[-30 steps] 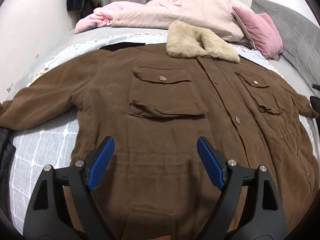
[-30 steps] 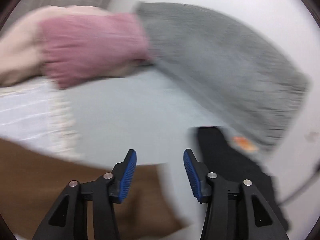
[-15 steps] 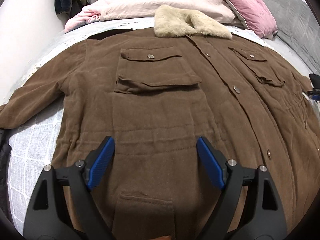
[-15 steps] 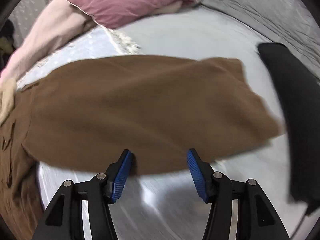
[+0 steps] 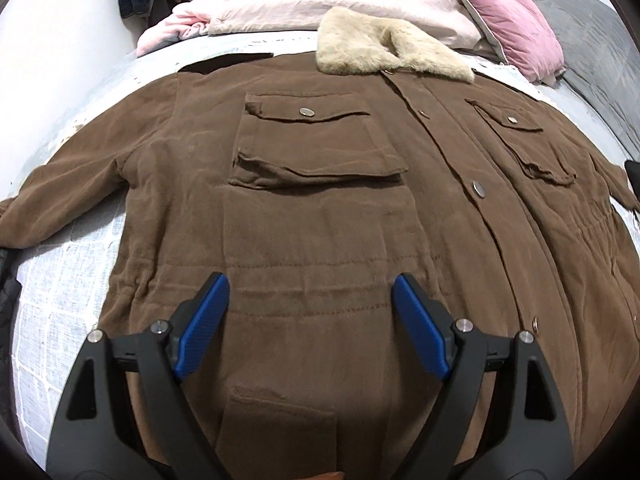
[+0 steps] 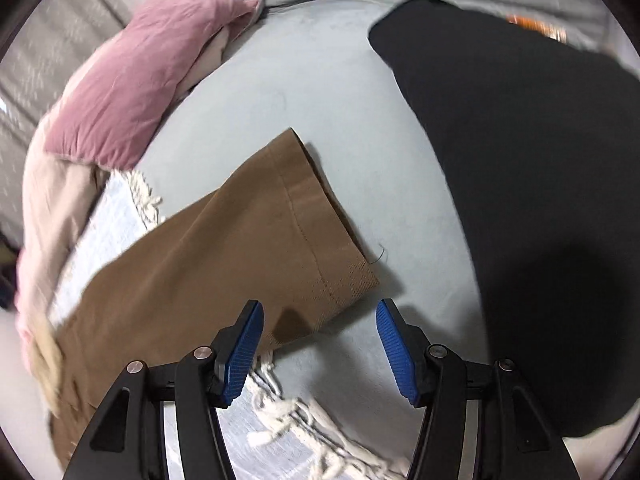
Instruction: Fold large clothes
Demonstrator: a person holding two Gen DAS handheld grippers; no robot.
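Bedroom setup, with a bed (image 5: 60,320) in a pale checked cover and a brown jacket (image 5: 320,208) spread flat on it, front up, buttoned, its beige fur collar (image 5: 384,46) toward the pink pillow (image 5: 516,28) and a heap of pale pink bedding (image 5: 320,0). My left gripper (image 5: 310,312) hangs over the jacket's waist seam with jaws spread wide — nothing between them. My right gripper (image 6: 320,340) is above the sleeve cuff (image 6: 336,240), jaws just been opening, pads clear of the fabric — cuff corner sits just ahead of them. A black garment (image 6: 520,160) lies right beside that sleeve.
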